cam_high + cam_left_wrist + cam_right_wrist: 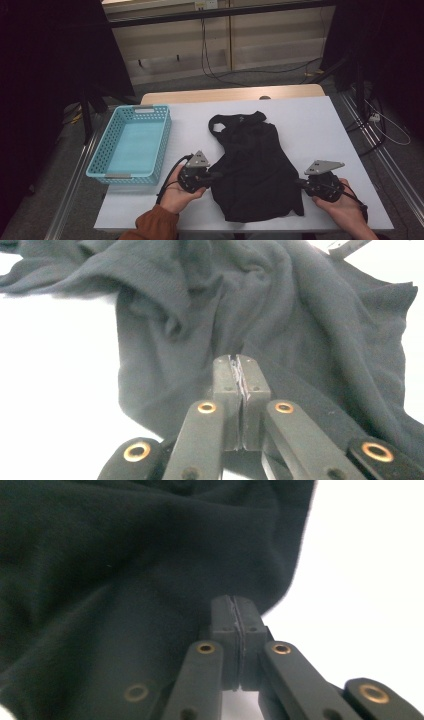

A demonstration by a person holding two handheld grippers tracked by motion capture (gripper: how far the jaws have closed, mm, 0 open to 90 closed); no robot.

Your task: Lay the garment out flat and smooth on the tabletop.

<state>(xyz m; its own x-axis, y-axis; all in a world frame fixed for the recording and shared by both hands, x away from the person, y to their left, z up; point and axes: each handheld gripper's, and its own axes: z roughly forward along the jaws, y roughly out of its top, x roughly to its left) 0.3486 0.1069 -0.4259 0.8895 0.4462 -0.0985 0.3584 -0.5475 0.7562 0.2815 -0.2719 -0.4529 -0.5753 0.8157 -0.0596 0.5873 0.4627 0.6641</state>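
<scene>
Left gripper [212, 176], right gripper [300, 183], seemingly pinching black garment [252, 165] between.

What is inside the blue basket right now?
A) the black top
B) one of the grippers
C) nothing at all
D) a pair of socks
C: in the high view the blue basket shows only its bare bottom, while the black top lies spread on the white table beside it, with the left gripper and right gripper at its two side edges.
</scene>
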